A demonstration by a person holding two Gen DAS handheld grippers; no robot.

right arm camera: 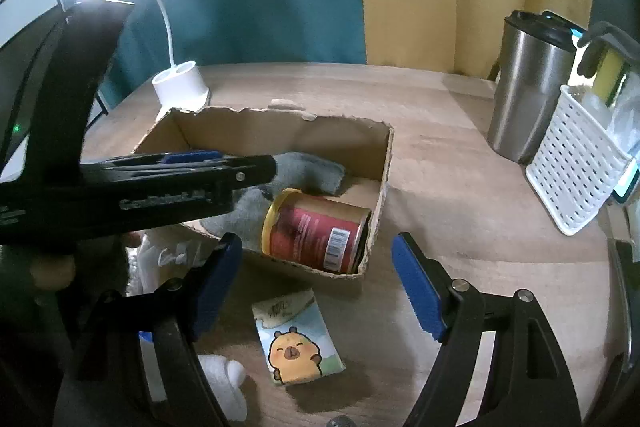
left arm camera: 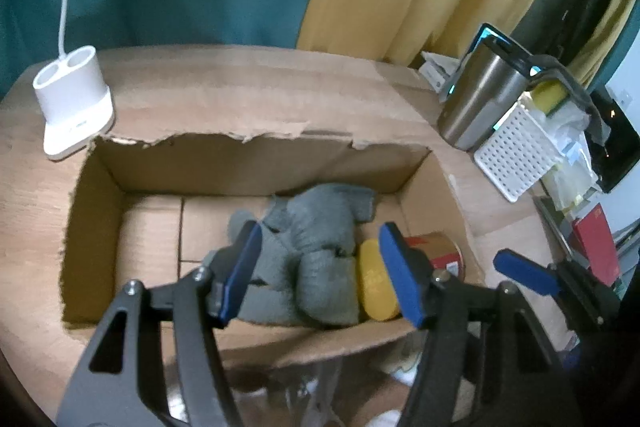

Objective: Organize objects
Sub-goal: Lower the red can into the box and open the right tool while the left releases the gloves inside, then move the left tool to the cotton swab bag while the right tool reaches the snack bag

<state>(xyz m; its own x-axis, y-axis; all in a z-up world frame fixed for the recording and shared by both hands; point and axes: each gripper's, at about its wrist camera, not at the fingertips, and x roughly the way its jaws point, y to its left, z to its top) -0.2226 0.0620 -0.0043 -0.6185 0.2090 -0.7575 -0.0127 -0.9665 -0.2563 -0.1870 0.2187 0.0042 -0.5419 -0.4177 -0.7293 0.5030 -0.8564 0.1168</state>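
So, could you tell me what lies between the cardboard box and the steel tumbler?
Nothing: in the right wrist view, only bare wooden table separates the cardboard box from the steel tumbler.

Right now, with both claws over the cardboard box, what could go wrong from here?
1. The red can lies on its side in the box, against the torn near wall; a nudge might roll it.
2. The grey cloth sits between the open left claw's pads, so lifting away might snag it.
3. The tissue pack lies on the table below the open right claw, beside white items; a grab there may catch those too.
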